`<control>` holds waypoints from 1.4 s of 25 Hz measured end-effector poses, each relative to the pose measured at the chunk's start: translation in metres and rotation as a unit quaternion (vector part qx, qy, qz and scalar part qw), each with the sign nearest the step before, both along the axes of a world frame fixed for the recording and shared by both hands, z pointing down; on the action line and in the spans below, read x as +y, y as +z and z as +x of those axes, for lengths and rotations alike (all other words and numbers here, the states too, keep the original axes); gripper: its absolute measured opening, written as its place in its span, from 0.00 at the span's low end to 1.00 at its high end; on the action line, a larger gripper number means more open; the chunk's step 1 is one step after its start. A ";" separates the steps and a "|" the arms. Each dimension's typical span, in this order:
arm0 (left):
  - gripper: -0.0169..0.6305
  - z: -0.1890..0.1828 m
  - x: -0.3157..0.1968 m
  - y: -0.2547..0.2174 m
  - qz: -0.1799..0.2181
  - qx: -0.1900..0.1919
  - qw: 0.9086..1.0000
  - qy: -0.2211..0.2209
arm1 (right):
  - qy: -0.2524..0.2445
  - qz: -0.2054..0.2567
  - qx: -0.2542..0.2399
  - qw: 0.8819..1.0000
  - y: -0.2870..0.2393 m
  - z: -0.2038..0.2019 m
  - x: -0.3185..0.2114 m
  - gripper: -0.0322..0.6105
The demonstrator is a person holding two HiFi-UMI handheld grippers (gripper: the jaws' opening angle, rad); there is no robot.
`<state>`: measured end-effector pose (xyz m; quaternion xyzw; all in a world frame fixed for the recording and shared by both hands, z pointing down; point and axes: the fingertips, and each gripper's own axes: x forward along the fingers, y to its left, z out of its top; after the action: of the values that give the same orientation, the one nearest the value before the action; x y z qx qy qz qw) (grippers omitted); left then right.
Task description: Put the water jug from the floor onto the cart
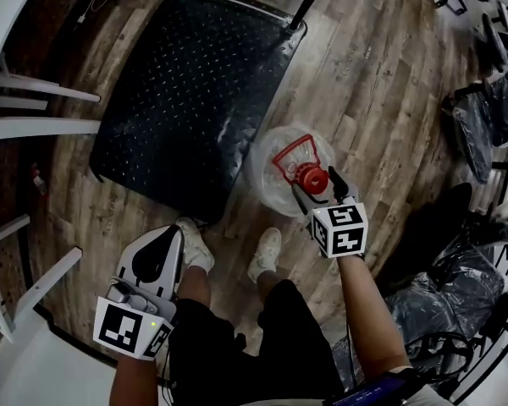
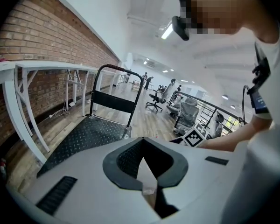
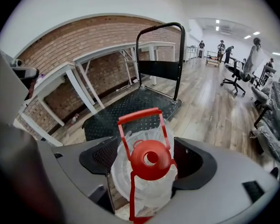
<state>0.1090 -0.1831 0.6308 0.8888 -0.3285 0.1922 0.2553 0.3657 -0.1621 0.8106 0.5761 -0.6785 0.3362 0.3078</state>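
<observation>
One water jug (image 1: 279, 166), red cap, on floor (image 1: 381, 83) beside one cart (image 1: 186, 100). Right gripper (image 3: 147, 169) jaws wide apart, jug top between, unclamped. Left gripper (image 2: 148, 183) jaws together, empty.

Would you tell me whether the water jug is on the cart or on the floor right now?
On the floor: the jug stands upright on the wood beside the cart, clear of its black deck.
</observation>
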 end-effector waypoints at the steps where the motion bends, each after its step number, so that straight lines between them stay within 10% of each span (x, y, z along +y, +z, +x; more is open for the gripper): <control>1: 0.03 -0.001 0.000 0.002 -0.003 0.000 1.000 -0.002 | 0.003 -0.005 0.005 1.000 0.004 0.001 -0.001 0.60; 25: 0.03 -0.006 0.006 0.012 -0.015 -0.003 1.000 -0.002 | 0.052 -0.054 0.023 0.997 0.042 0.012 0.017 0.54; 35: 0.03 -0.019 -0.010 -0.006 -0.001 -0.004 1.000 -0.020 | 0.067 -0.018 0.032 0.997 -0.042 0.026 0.029 0.54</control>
<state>0.0899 -0.1935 0.6249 0.8808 -0.3473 0.1909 0.2592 0.3918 -0.1327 0.7683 0.6248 -0.6221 0.3498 0.3167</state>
